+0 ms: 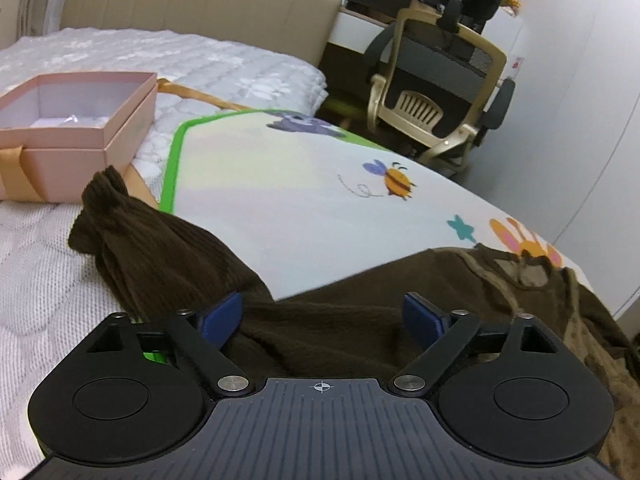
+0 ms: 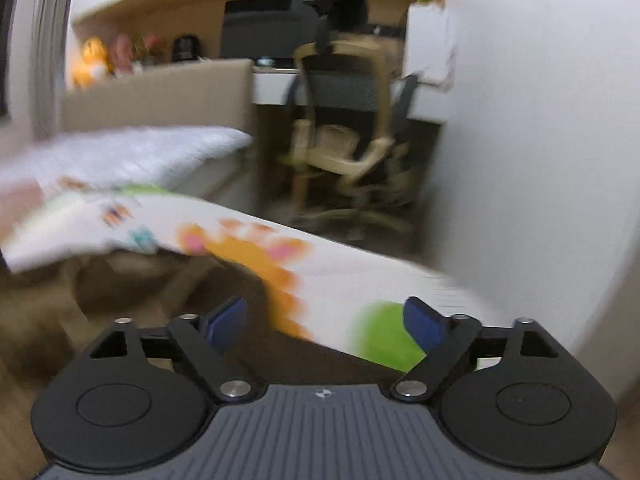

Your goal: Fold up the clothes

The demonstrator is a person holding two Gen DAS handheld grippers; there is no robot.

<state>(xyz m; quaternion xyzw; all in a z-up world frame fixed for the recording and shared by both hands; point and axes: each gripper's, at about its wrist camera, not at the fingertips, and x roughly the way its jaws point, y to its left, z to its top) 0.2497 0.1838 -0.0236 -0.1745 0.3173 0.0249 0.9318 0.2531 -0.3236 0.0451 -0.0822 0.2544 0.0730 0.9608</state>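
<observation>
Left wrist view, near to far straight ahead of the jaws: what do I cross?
Brown garment → cartoon play mat → white quilted mattress pad → beige headboard.

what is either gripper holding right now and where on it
Nothing. The left gripper is open over the brown sweater; the right gripper is open too, above the mat.

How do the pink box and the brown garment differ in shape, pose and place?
The pink box is rigid and square-edged; the brown garment is soft and crumpled.
The box stands upright and open at the top; the garment lies spread out, one end bunched up.
The box sits far from the left tool; the garment lies between the tool's open fingers.
Both rest on the bed.
</observation>
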